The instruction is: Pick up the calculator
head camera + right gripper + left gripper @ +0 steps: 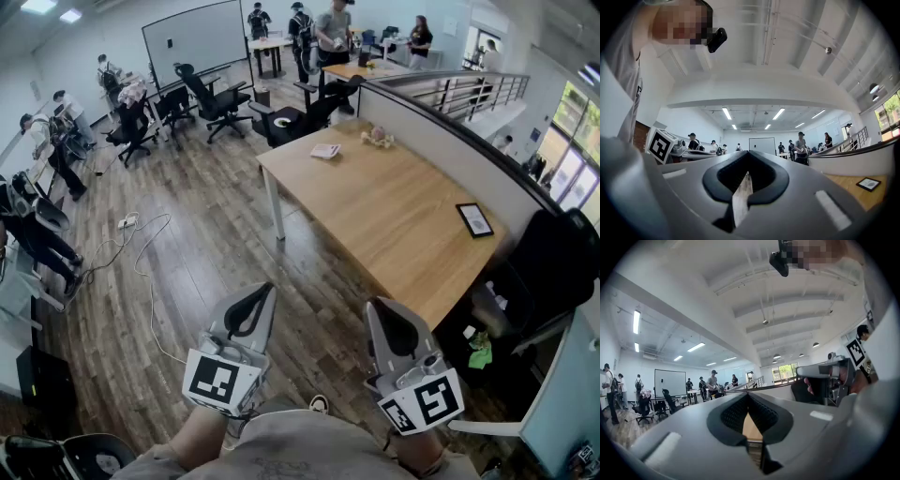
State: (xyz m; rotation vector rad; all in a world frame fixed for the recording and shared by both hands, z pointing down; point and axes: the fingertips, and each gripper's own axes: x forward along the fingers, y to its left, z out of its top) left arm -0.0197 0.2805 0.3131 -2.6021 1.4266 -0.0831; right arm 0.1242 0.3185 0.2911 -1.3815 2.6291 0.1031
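The calculator (474,219), a flat dark rectangle with a pale face, lies near the right edge of the long wooden table (394,206). It also shows at the lower right of the right gripper view as the calculator (868,183). My left gripper (267,290) and right gripper (372,305) are held side by side over the floor, short of the table's near end and well away from the calculator. Both have their tips together and nothing between them. The left gripper (748,394) and right gripper (749,152) point roughly level across the room.
A white flat item (325,150) and a small pinkish object (378,137) sit at the table's far end. A black chair (553,262) stands right of the table. Office chairs (211,98), floor cables (131,234) and several people fill the back and left.
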